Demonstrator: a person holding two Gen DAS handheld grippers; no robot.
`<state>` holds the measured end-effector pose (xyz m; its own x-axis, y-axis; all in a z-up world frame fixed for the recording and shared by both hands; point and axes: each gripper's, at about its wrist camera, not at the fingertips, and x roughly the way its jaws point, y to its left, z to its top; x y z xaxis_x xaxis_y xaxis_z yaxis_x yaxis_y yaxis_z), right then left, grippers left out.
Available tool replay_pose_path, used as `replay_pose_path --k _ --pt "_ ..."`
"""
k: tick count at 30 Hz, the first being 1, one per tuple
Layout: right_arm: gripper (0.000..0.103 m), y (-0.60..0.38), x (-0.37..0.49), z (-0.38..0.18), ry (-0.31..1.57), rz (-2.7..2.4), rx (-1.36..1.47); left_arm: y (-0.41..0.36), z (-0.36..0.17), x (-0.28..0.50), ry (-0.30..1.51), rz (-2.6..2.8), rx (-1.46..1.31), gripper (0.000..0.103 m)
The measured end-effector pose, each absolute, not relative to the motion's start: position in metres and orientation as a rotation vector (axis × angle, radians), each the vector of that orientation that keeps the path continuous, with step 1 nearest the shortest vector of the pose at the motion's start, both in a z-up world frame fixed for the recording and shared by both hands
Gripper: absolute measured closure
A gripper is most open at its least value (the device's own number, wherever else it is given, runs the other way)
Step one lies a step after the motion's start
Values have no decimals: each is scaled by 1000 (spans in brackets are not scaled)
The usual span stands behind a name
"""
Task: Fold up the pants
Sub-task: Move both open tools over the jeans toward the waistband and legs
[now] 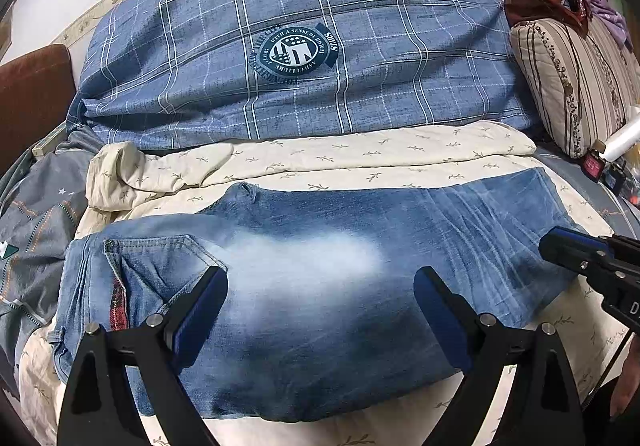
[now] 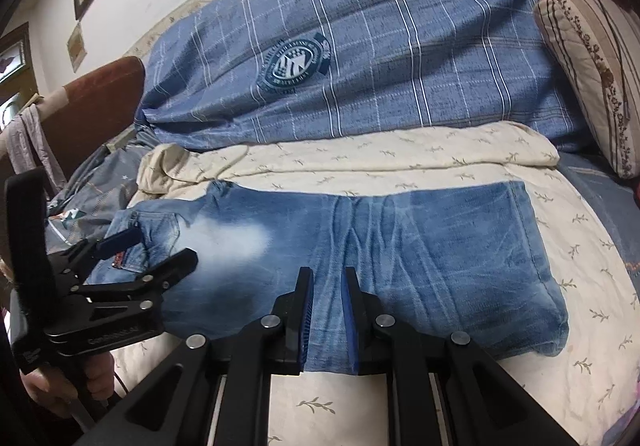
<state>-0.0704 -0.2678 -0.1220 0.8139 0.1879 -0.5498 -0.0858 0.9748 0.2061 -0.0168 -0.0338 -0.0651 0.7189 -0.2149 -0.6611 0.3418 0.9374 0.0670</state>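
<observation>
Faded blue jeans (image 1: 320, 286) lie folded lengthwise across the cream sheet, waist and back pocket (image 1: 160, 266) at the left, leg hems at the right (image 2: 520, 246). My left gripper (image 1: 320, 286) is open wide over the seat, its fingers apart above the denim. It also shows in the right wrist view (image 2: 156, 246), open near the pocket. My right gripper (image 2: 325, 282) hovers over the near edge of the legs, its jaws narrowly apart with denim showing in the gap. It also shows at the right of the left wrist view (image 1: 560, 250).
A blue plaid quilt (image 1: 304, 46) is piled behind the jeans. A striped floral pillow (image 1: 576, 86) stands at the right, with small items beside it. A grey patterned cover (image 1: 36, 230) lies at the left. A brown headboard (image 2: 96, 106) is at the far left.
</observation>
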Motion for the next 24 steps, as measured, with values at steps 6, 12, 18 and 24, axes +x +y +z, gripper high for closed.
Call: replay_pose_path --k 6,12,18,24 --pt "32 -270 -81 -113 515 148 198 -32 -64 -16 704 -304 180 9" --pt "32 -281 -84 -108 485 102 219 -30 -62 -16 696 -298 177 9" --pt "32 -297 -81 -111 512 52 276 -29 -61 -15 693 -282 173 9" --pt "32 -306 -78 -114 535 40 319 -28 -61 -13 695 -275 171 9"
